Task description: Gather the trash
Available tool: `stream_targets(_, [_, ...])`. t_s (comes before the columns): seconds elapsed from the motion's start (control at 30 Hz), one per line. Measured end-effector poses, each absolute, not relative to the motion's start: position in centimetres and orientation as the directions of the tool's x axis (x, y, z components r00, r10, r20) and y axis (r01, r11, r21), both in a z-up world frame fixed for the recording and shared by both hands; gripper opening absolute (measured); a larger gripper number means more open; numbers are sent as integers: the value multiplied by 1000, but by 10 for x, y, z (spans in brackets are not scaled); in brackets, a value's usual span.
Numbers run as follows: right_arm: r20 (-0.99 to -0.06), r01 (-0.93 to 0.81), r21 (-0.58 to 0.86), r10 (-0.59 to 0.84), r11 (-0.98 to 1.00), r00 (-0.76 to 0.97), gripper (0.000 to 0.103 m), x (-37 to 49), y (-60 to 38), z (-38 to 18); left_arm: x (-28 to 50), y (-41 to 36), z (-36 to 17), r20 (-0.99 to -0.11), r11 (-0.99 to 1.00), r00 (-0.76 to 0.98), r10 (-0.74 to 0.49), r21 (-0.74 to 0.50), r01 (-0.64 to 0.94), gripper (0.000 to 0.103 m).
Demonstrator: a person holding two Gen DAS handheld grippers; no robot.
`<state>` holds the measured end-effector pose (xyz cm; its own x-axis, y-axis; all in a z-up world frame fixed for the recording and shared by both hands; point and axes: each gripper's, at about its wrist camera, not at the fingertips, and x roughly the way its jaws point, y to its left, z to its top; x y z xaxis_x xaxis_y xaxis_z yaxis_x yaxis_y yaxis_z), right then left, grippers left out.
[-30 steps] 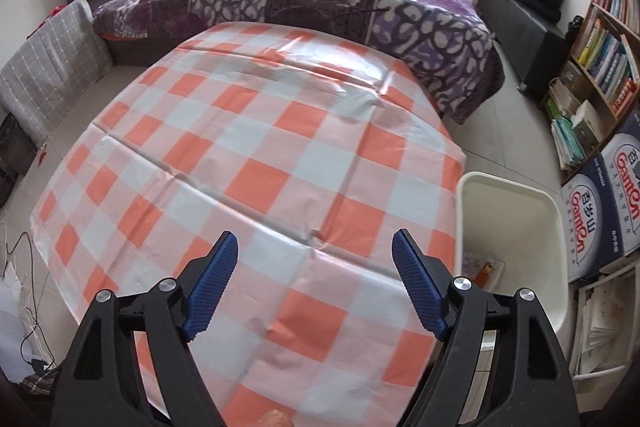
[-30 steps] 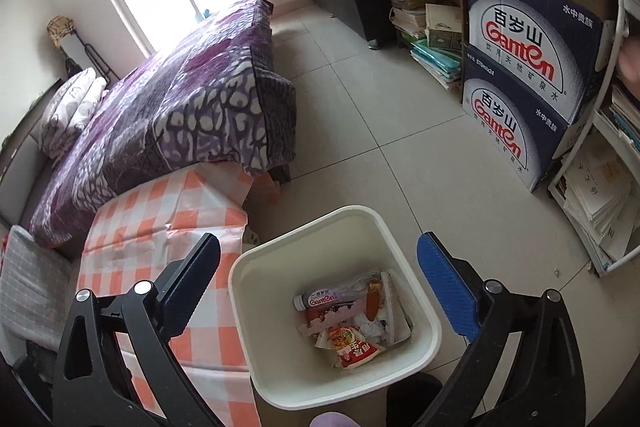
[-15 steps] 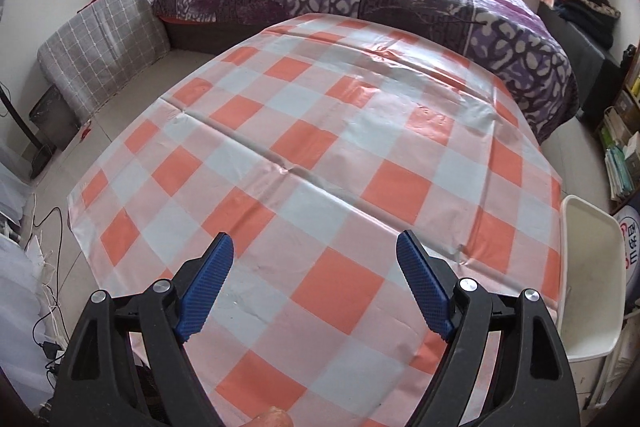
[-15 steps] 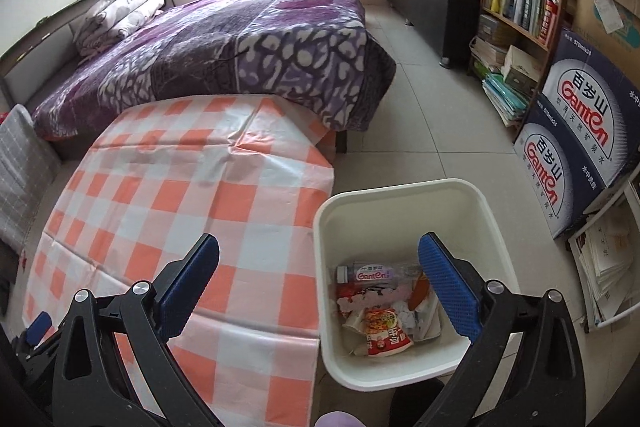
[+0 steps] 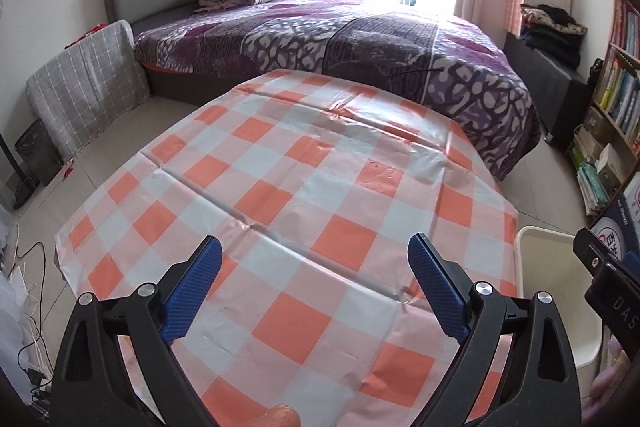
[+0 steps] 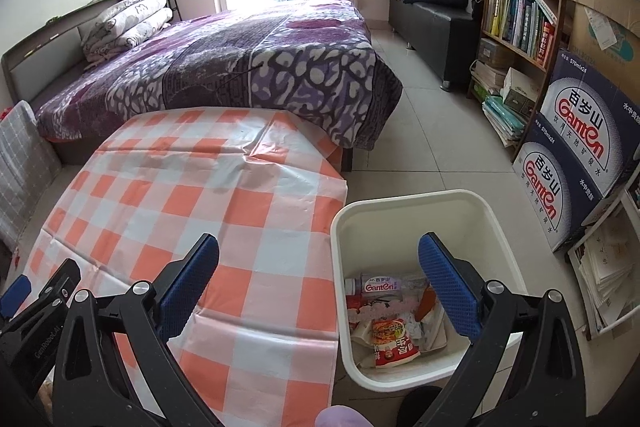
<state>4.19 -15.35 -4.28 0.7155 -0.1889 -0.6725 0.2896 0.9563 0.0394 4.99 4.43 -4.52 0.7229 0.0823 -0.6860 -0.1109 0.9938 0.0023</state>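
A white trash bin (image 6: 416, 201) stands on the floor at the table's right side; it holds a Ganten bottle (image 6: 380, 285), a red snack packet (image 6: 394, 343) and crumpled wrappers. Its rim shows in the left wrist view (image 5: 544, 239). My right gripper (image 6: 318, 283) is open and empty, above the gap between table edge and bin. My left gripper (image 5: 314, 281) is open and empty above the table with the orange-and-white checked cloth (image 5: 304, 187). No trash shows on the cloth. The left gripper's side appears at the lower left of the right wrist view (image 6: 38, 303).
A bed with a purple cover (image 5: 352, 43) lies behind the table. A bookshelf (image 6: 520, 3), stacked Ganten boxes (image 6: 580, 143) and paper piles (image 6: 604, 267) line the right wall. A grey checked cushion (image 5: 84, 87) leans at the left. Cables (image 5: 28, 267) lie on the floor.
Both grippers have tilted up and swung left, so more of the room shows. The right view now takes in more of the table. Both stay open and empty.
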Motion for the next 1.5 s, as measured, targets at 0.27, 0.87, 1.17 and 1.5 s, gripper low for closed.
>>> stream_targets(0.27, [-667, 356, 42, -238, 934, 706, 96, 19, -183, -42, 39, 14, -44, -687, 1000, 727, 19, 1, -25, 91])
stream_targets(0.87, [-684, 422, 40, -283, 906, 672, 96, 0, -233, -54, 40, -37, -49, -682, 999, 732, -18, 18, 40, 91])
stream_targets(1.17, [-686, 423, 40, -283, 905, 670, 96, 0, -238, -56, 43, -48, -51, -682, 998, 731, -24, 24, 55, 91])
stream_targets(1.5, [-685, 415, 45, -274, 909, 675, 96, 2, -239, -59, 45, -50, -52, -686, 998, 728, -24, 20, 52, 91])
